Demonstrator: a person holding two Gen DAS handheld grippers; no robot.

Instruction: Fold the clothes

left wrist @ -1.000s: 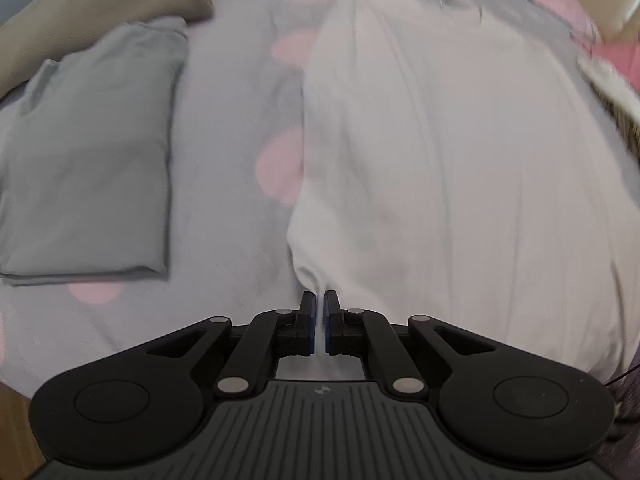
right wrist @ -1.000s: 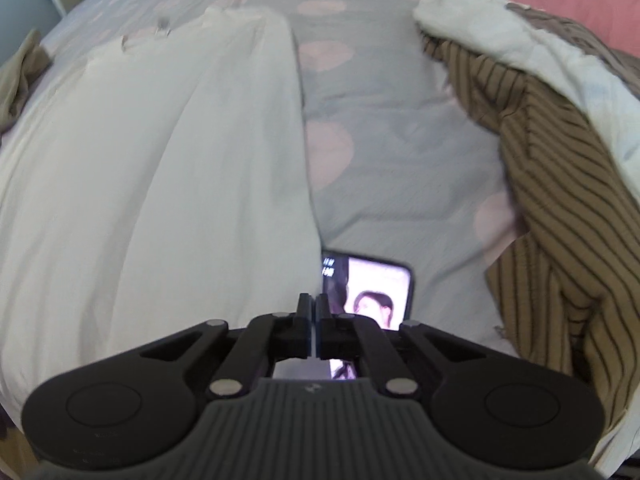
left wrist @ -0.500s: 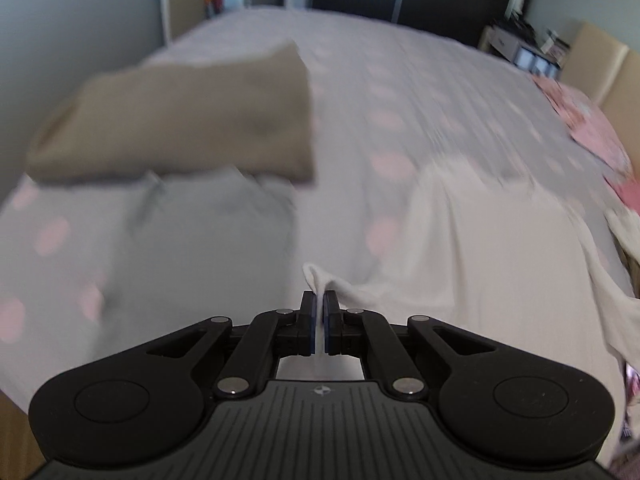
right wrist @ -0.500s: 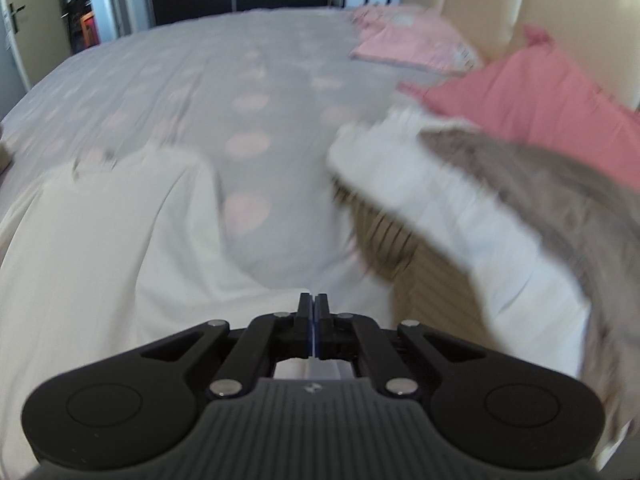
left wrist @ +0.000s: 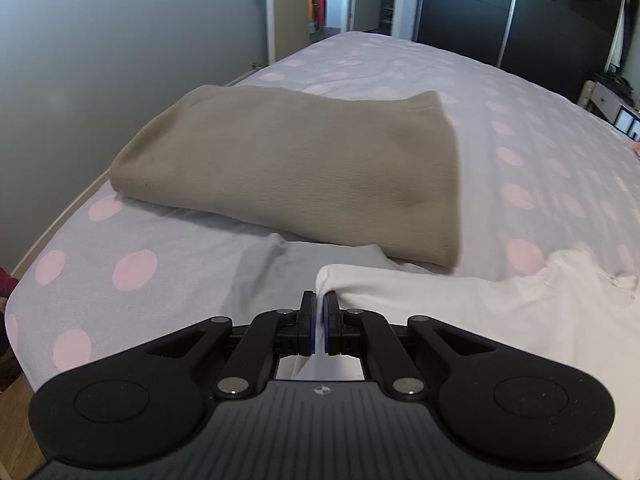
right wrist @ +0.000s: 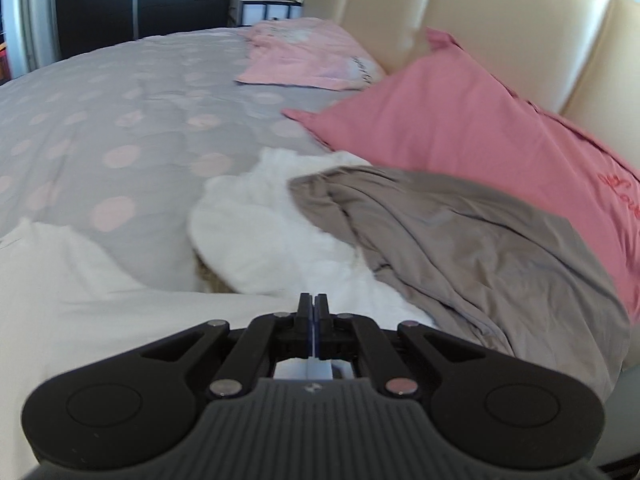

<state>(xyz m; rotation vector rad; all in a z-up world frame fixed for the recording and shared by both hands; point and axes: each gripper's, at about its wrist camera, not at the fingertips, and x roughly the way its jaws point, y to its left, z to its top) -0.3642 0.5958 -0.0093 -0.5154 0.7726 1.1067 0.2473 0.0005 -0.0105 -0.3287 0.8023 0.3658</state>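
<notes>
— So what did each hand-held gripper have?

— My left hand-held gripper (left wrist: 319, 306) was clamped on a corner of the white shirt (left wrist: 480, 312); the right one (right wrist: 313, 306) was pinched together on its other corner, I judged.

— And the shirt?

— Draped over the bed (left wrist: 168, 236), beside the folded beige garment (left wrist: 304, 168). Soft, light, floppy; hem corners seemed best.

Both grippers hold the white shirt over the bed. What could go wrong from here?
1. The left gripper pinches only a small corner of the white shirt; it may slip out.
2. The shirt could drag over the folded grey garment and disturb it.
3. The right gripper moves close to the unfolded pile and may snag it.
</notes>
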